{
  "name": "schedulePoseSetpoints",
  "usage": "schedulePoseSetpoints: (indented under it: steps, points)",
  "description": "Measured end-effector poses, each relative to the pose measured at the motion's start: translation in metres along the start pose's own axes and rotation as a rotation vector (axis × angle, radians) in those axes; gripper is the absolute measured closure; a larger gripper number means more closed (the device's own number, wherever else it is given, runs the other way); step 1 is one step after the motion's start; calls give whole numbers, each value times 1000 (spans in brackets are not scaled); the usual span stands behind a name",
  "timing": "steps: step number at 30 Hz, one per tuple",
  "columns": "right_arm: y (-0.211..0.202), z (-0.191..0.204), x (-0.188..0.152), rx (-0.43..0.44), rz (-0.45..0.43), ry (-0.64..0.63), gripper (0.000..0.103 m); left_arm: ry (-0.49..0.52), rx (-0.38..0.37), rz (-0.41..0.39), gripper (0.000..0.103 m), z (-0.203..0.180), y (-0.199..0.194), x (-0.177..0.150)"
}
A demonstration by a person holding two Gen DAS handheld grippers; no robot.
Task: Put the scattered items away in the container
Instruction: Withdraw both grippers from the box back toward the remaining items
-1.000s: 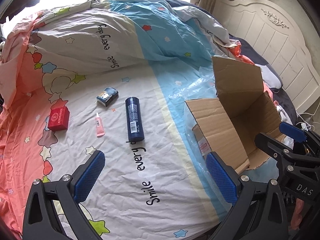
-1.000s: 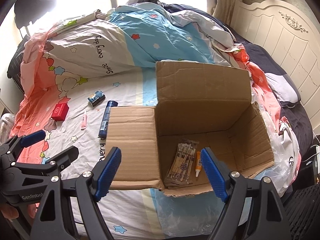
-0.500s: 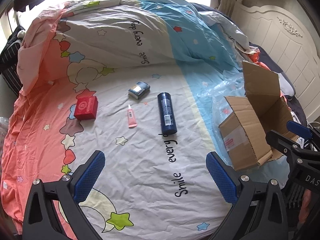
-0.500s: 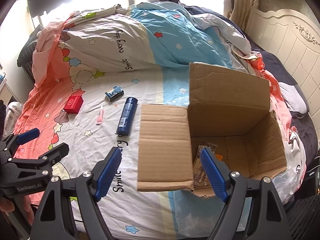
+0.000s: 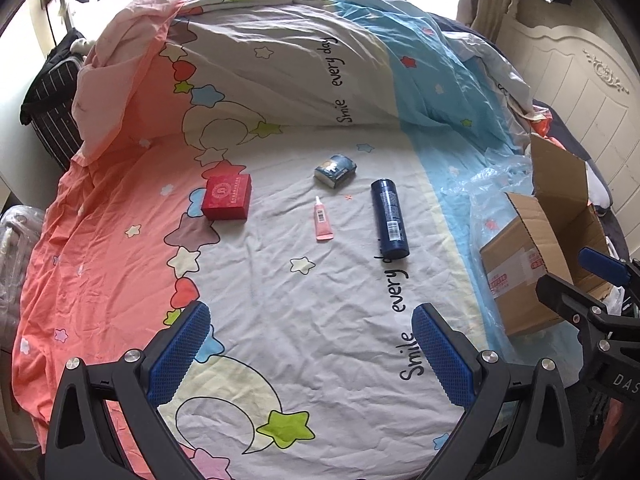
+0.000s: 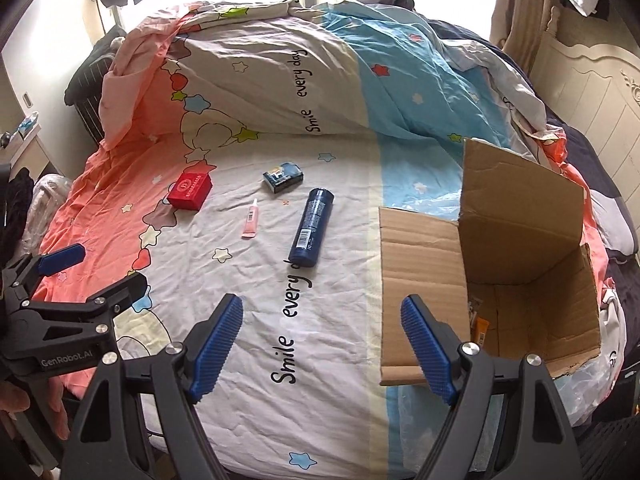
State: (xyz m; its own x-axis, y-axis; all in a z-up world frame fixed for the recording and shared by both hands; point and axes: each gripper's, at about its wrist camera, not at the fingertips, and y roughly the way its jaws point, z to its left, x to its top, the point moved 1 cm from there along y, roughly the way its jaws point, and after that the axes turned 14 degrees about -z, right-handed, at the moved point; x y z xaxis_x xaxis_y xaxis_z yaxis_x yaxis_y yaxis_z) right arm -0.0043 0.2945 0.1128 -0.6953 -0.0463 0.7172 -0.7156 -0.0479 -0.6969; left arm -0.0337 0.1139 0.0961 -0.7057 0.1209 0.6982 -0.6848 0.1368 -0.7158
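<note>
We hold both tongs, left (image 5: 308, 356) and right (image 6: 322, 344), open and empty above the bed (image 5: 280, 300). The cardboard box (image 6: 520, 264) sits near its right edge.

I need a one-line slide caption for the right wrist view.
Open right gripper above bedsheet; four items beside cardboard box.

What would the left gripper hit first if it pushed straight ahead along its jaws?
Probably bare bed sheet: the left gripper is open and empty, and the pink tube lies farther on. Depth is uncertain.
</note>
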Motion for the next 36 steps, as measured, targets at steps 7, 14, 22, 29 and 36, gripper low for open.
schedulePoseSetpoints:
  steps: [7, 14, 22, 29, 36]
  points:
    - [12, 19, 5, 27, 7, -20, 24, -47, 45, 23, 0, 34, 5, -7]
    - [28, 38, 7, 52, 27, -44, 24, -72, 65, 43, 0, 55, 16, -12]
    - [50, 57, 13, 91, 33, -52, 24, -87, 76, 66, 0, 71, 35, -12]
    - [76, 71, 18, 123, 45, -57, 24, -92, 84, 71, 0, 85, 58, 0]
    - [110, 79, 26, 150, 56, -51, 24, -99, 81, 84, 0, 94, 90, 11]
